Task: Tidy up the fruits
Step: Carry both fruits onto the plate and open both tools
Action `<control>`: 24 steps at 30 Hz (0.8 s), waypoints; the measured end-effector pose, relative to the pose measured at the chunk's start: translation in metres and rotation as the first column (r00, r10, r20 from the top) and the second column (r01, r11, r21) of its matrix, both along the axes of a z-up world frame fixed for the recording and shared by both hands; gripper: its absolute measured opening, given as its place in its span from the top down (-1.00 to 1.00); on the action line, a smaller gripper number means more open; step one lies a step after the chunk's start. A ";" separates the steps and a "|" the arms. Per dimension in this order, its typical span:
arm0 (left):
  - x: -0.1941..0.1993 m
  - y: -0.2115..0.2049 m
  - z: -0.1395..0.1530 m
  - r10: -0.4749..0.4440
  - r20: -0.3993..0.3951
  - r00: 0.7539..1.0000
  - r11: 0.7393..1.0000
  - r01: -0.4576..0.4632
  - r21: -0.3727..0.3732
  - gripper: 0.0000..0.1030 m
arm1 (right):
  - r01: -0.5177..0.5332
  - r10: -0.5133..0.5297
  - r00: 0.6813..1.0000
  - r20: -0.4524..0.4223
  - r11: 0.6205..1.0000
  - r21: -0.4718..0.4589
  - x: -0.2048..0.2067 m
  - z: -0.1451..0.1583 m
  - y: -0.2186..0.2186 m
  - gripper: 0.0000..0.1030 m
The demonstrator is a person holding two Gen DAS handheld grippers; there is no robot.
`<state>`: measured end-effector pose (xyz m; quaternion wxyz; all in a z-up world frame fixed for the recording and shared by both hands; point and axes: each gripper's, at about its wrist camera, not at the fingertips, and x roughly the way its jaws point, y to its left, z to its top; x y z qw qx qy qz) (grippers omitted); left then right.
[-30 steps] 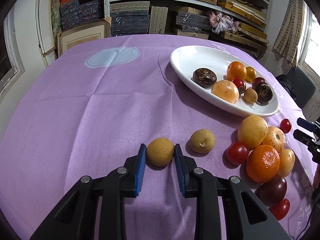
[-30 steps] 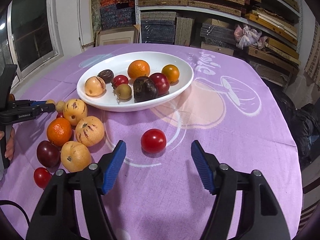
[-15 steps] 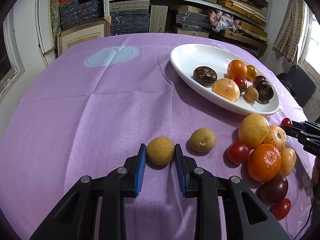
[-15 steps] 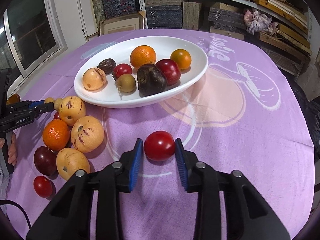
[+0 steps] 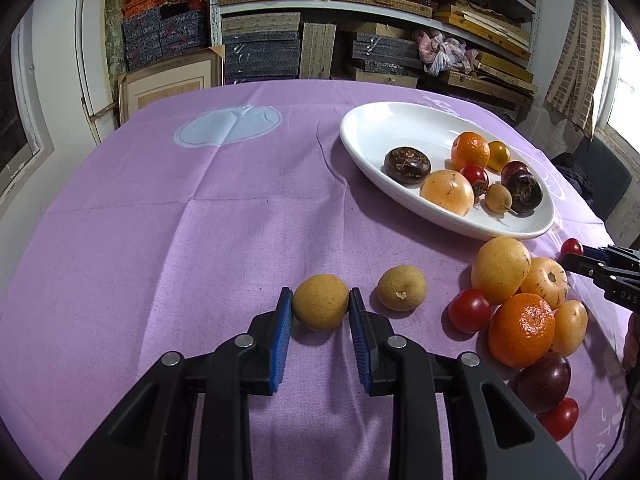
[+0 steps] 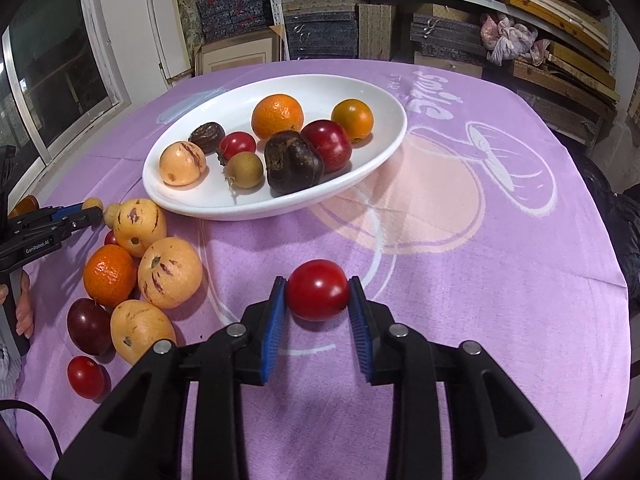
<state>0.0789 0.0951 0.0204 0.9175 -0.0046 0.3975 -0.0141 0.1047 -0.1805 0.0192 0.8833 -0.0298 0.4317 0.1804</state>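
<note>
Left tool [image 5: 321, 306] clamped on a tan round fruit [image 5: 320, 306] resting on the purple surface [image 5: 180, 220]. Right tool [image 6: 318, 291] clamped on a red tomato [image 6: 317, 289] on the surface, just below the white plate [image 6: 188, 204].

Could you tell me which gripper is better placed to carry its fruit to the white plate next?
Right, probably: right gripper, shut on the red tomato, faces the white plate.

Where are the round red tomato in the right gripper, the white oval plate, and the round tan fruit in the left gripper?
round red tomato [image 6: 317, 290], right wrist view, middle of its front.
white oval plate [image 6: 384, 148], right wrist view, right rim.
round tan fruit [image 5: 320, 301], left wrist view, middle of its top.
</note>
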 end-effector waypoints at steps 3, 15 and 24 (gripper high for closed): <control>-0.005 -0.005 0.004 -0.005 0.033 0.999 1.000 0.004 0.027 0.45 | 0.005 -0.005 1.000 0.021 1.000 0.010 -0.003 0.004 -0.003 0.41; 0.014 -0.017 0.056 0.009 0.129 0.992 1.000 -0.011 0.019 0.45 | 0.023 -0.045 0.987 0.152 0.989 0.145 -0.005 0.057 -0.019 0.41; 0.083 -0.061 0.047 -0.033 0.079 0.996 0.999 0.036 -0.040 0.45 | -0.095 0.071 0.980 0.183 0.988 0.124 0.041 0.074 0.067 0.42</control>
